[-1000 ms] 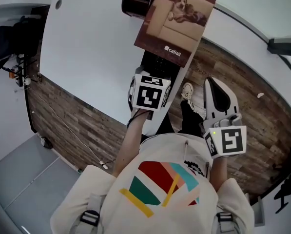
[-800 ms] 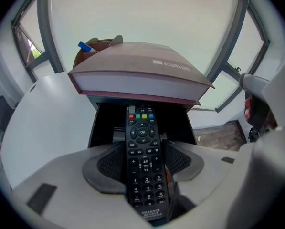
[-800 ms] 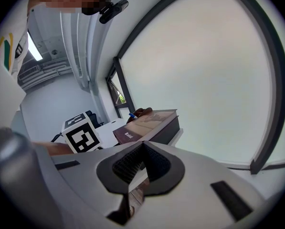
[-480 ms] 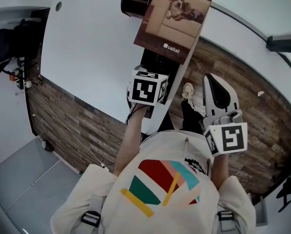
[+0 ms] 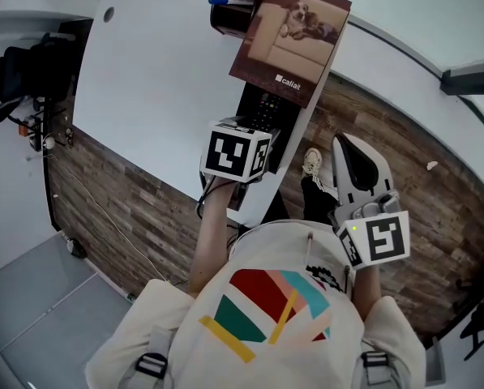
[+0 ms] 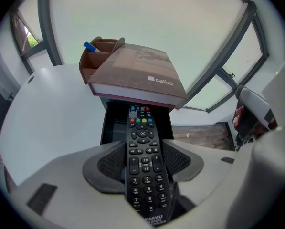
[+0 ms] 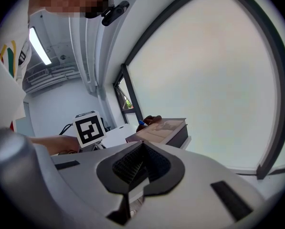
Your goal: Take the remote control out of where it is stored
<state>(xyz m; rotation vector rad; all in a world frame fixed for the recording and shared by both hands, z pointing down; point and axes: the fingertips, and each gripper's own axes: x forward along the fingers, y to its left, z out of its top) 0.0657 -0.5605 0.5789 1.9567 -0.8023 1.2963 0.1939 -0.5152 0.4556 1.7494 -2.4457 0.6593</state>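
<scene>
"From overhead, the cube hides the left gripper's jaws."

"Its own view shows them clamped on the remote control, far end at the black compartment beneath the book. The right gripper is closed and empty."

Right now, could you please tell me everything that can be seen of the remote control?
The remote control is long, slim and black, plastic by its look, with its button face up. It has number keys near the camera, an OK ring farther on, and red, green, yellow and blue keys near the far end. The left tongs are shut on its sides. Its far end points toward the dark open compartment beneath the brown book.
</scene>
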